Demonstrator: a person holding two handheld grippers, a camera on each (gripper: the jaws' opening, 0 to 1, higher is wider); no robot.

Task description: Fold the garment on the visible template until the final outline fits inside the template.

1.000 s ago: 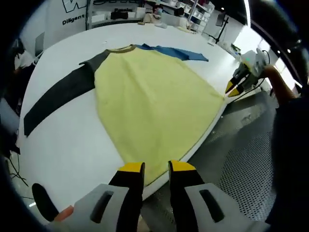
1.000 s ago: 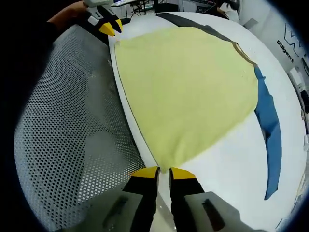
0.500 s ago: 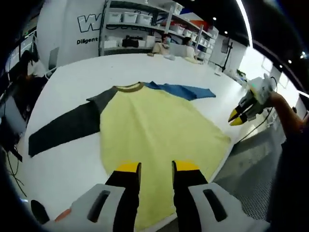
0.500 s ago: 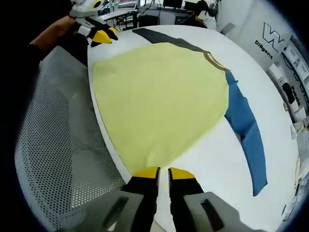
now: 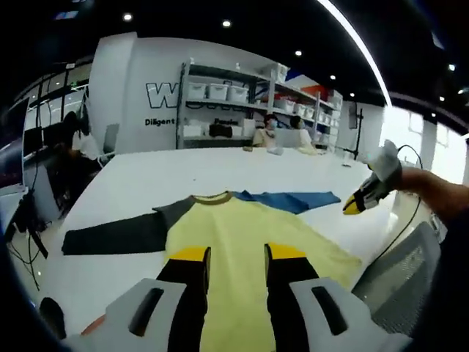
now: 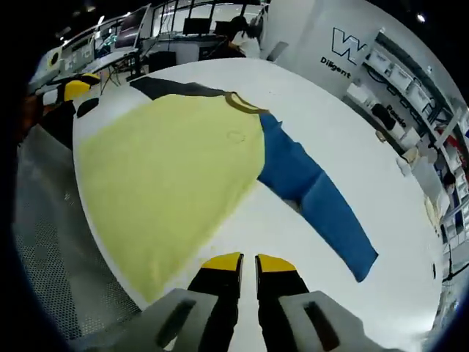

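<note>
Lying spread flat on the white table point(image 5: 146, 165), the garment point(image 5: 234, 231) is a long-sleeved shirt with a yellow body, one dark grey sleeve point(image 5: 117, 233) and one blue sleeve point(image 6: 315, 205), both stretched out to their full length on either side of the collar point(image 6: 242, 103). No fold shows anywhere in it, so I judge the task to be at its very start: both sleeves have yet to be brought in over the body, and the body itself has yet to be doubled over. No template outline can be made out on the table, so how much the shirt must shrink cannot be told. The hem side hangs at or slightly past the near table edge, beside a grey perforated chair back point(image 6: 44, 264). The left claw point(image 5: 233, 253) hovers above the lower part of the yellow body with its jaws a little apart and nothing between them. The right claw point(image 6: 240, 259) sits over bare table just beside the yellow side edge, its jaws almost together and empty. In the left gripper view the right claw shows in a person's hand at the right, raised off the cloth. Shelves with boxes point(image 5: 220, 92) stand behind the table.
</note>
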